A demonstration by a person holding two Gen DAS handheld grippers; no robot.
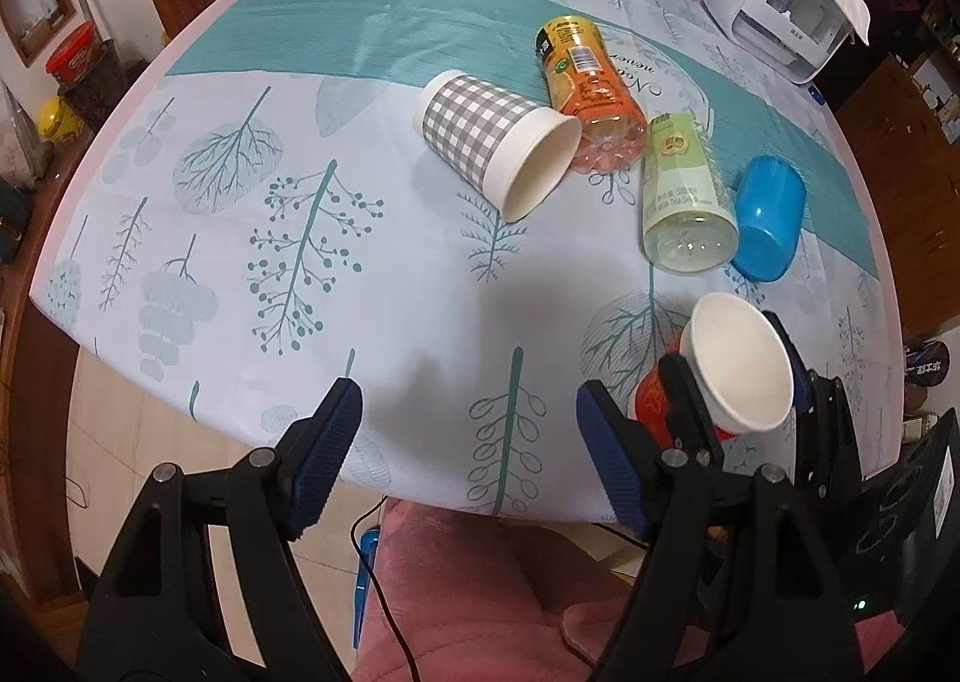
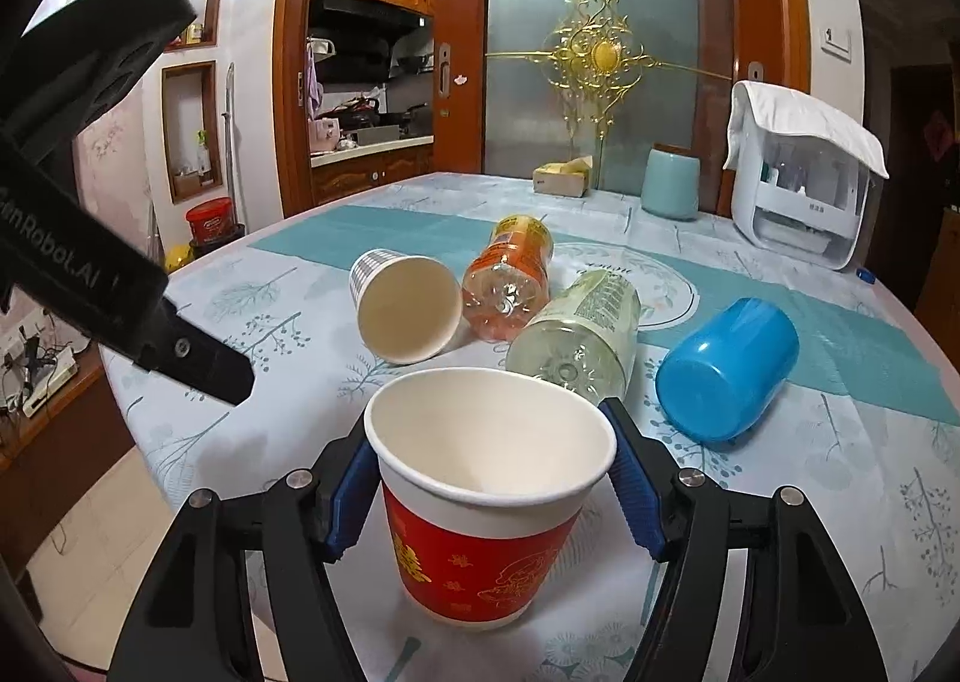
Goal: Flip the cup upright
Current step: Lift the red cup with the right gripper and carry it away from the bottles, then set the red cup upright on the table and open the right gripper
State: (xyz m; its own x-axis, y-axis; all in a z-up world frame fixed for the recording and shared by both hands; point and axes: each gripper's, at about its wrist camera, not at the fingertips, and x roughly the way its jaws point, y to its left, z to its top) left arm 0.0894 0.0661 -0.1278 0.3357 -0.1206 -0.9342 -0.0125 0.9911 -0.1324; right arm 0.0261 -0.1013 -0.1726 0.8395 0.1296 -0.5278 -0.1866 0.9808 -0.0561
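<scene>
The right tool (image 2: pixel 492 493) clasps the red paper cup (image 2: pixel 480 532) upright at lower centre of its view, base on the surface (image 2: pixel 840 472). The left tool (image 1: pixel 468 466) hangs released at the bottom of its frame, holding nothing, beside the cup.

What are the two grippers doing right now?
Left gripper: jaws open, holding nothing.
Right gripper: jaws shut on the red paper cup.

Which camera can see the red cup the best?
The right wrist view: the red cup fills the middle, standing upright between the right gripper's jaws, its red side and open mouth plain. The left wrist view shows it small at the edge, mostly its white inside.
</scene>
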